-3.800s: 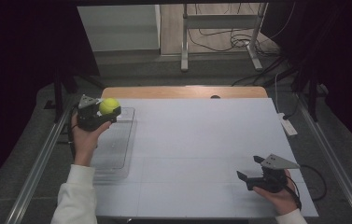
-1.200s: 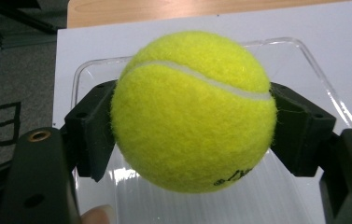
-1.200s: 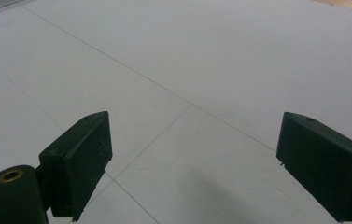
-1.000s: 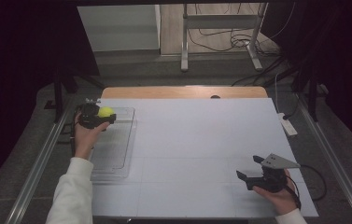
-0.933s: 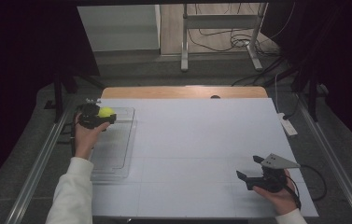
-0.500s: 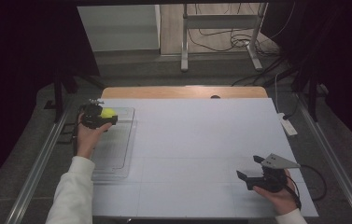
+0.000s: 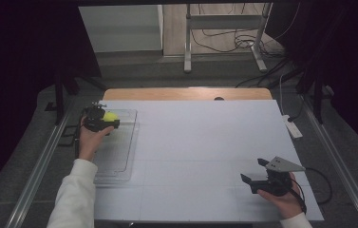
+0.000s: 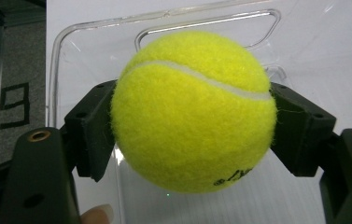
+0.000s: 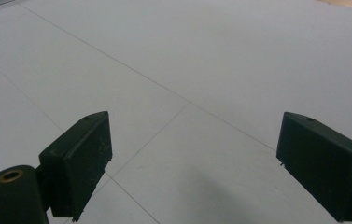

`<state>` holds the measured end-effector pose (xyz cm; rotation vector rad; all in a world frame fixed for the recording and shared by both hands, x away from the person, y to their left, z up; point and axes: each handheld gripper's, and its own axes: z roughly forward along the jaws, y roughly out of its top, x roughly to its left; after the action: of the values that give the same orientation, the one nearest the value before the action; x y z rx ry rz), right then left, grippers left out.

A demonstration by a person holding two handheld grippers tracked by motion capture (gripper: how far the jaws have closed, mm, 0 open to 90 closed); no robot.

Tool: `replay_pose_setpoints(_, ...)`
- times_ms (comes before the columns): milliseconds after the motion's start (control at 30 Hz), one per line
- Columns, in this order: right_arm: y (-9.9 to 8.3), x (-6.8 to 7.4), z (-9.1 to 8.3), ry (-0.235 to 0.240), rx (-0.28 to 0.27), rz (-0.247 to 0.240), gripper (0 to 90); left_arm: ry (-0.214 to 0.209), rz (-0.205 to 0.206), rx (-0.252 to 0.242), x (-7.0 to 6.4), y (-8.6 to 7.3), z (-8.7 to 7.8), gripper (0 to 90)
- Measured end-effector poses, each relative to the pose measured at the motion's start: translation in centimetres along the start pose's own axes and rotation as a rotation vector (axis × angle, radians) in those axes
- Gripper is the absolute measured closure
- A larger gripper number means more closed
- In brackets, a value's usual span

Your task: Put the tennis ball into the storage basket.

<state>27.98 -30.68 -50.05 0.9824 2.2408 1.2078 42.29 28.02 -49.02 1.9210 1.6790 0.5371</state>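
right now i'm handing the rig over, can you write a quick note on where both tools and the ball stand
Left tool: shut on the tennis ball, held above the far end of the clear plastic tray at the table's left edge.
Right tool: open, holding nothing, over the bare white table near the right front corner.
Done: ball gripped and brought over the tray.
Left: probably lower it into the tray and open the jaws; whether it already touches the tray floor cannot be told.

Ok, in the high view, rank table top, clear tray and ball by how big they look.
1. Table top, by far the largest.
2. Clear tray, lying at its left edge.
3. Ball, smallest, held in the left gripper over the tray's far end.
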Motion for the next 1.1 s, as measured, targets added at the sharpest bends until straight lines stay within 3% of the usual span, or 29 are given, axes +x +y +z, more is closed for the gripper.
replay_pose_setpoints(833, -0.1, -0.1, 0.1, 0.002, 0.004, 0.003, 10.8, 0.017, 0.03, 0.081, 0.0, -0.2, 1.4, 25.8)
replay_pose_setpoints(1100, -0.1, -0.1, 0.1, 0.001, 0.005, 0.006, 10.8, 0.03, 0.065, 0.11, -0.4, -0.2, 1.8, 25.6)
